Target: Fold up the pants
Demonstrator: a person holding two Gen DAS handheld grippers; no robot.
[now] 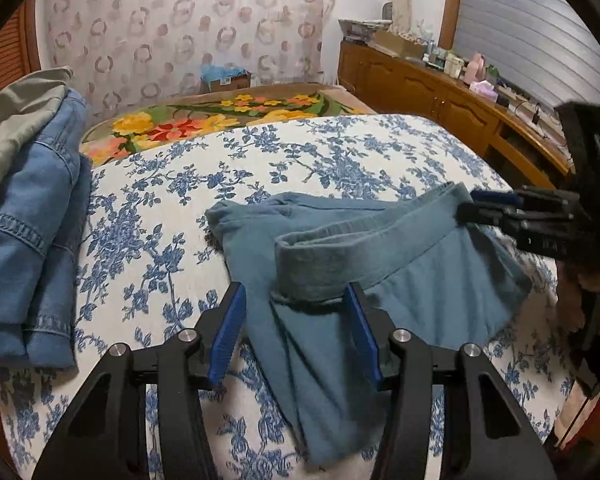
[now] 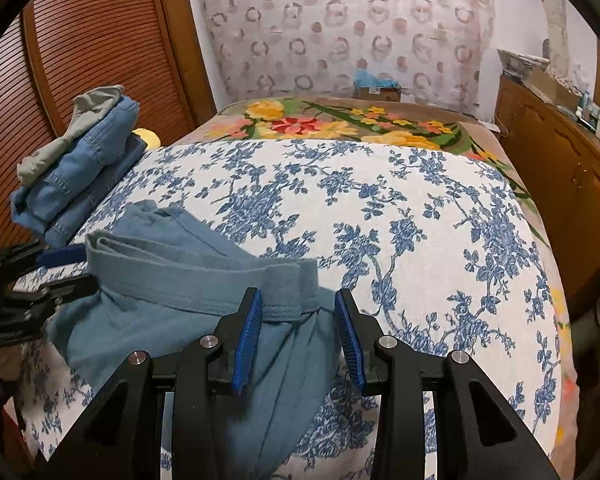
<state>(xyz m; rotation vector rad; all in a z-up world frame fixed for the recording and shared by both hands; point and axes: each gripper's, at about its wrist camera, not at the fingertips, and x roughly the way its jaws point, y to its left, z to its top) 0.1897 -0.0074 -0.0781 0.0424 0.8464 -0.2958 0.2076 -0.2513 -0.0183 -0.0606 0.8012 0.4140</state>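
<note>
The left gripper (image 1: 296,300) stands partly open, its blue pads either side of the waistband of the blue pants (image 1: 400,272), not pressing. The right gripper (image 2: 298,308) is likewise partly open astride the waistband's other end. The pants lie bunched on the floral bedspread (image 2: 420,220), near the front edge.

Open bed: beyond the blue pants (image 2: 188,300) you have a wide bare stretch of the floral bedspread (image 2: 400,216), running up to the flowered blanket (image 2: 340,120).
Left edge: a stack of folded jeans (image 1: 32,240) blocks your way along that side of the bed.
Right side: the wooden cabinet (image 1: 432,96), crowded on top, walls off the bed's far flank.
Between claws: your left claw (image 1: 296,320) and right claw (image 2: 298,328) sit close over the pants, leaving little room to cross.
</note>
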